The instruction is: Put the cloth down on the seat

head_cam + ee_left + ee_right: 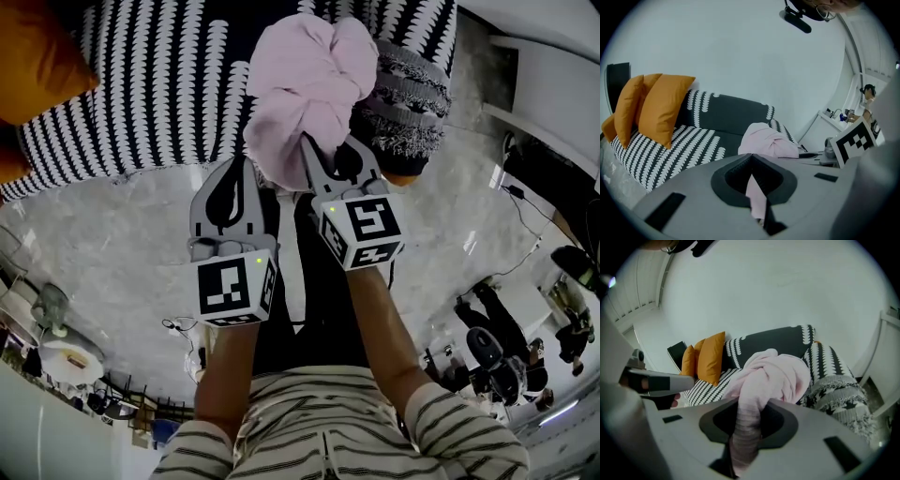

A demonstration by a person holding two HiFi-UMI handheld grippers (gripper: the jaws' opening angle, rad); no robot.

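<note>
Holding the cloth over the sofa, not yet set down

Bunched into a loose pink knot, the cloth (314, 80) hangs in the air in front of the person, above the front edge of the seat (159, 103) and clear of it. The right gripper (336, 159) is clamped on a thick twisted roll of the fabric, its jaws standing wide only because the roll fills them. The left gripper (242, 169) pinches a thinner strip at the bundle's lower left edge. Two grips probably keep the bundle from unrolling and let it be lowered as one mass, so neither should let go until the fabric rests on the upholstery.

The seat is dark with rows of white leaf-like marks, soft and roomy, with free space near its middle. Orange cushions (658, 110) lean at the far left end, well apart from the cloth. A grey fringed throw (412, 103) drapes over the sofa's right arm, just beside the bundle, so drifting right could land the cloth there instead. The floor (103, 253) is pale and marbled, and the wall (740, 56) behind is plain white.
</note>
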